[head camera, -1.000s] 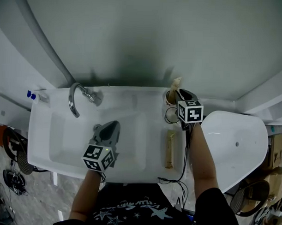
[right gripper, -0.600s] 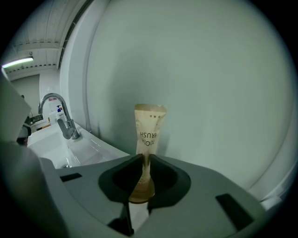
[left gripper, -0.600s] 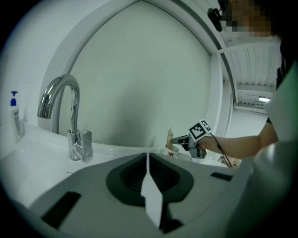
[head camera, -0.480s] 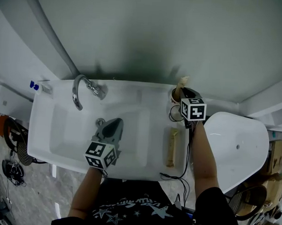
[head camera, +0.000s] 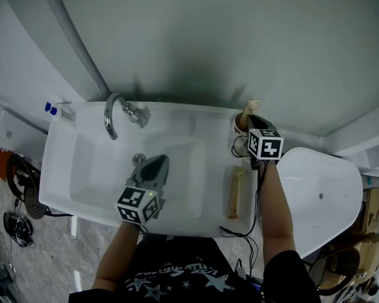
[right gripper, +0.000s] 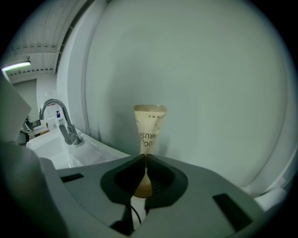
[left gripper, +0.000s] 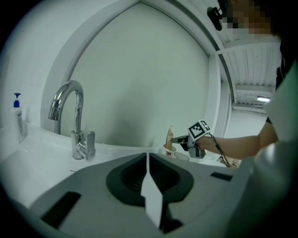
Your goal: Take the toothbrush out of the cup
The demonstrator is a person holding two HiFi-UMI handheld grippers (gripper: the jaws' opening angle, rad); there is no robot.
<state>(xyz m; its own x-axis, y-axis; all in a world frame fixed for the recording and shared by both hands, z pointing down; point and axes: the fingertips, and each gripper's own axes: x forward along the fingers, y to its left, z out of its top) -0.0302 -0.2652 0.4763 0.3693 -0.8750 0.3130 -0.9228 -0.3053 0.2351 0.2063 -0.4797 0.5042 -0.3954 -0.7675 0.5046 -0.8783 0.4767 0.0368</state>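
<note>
At the far left of the ledge stood a small pump bottle [head camera: 50, 107], out of the way, and next to it the chrome faucet [head camera: 116, 111] arched over the white sink [head camera: 71, 175]. The left gripper [head camera: 157, 162] hung over the basin with its jaws pressed together on nothing. It pointed past the faucet toward the back wall, and I judged it parked there because this task needed one hand only.

Further right, a tan paper-wrapped packet [head camera: 236, 193] lay flat along the sink's right ledge, apart from both grippers and untouched. Behind it, in the back right corner against the wall, the cup [head camera: 238, 123] stood upright with the toothbrush [head camera: 251, 106] rising from it in its tan paper sleeve. That upright stance left the sleeve free above the rim for a side-on pinch.

The right gripper [head camera: 248, 118] reached in from the person's side. Its jaws had just been closing and now pinched the sleeve low down, flattening the paper between the pads. The toothbrush was not yet lifted, so it seemed gripped but still seated in the cup. A white rounded fixture [head camera: 318, 189] filled the right.
</note>
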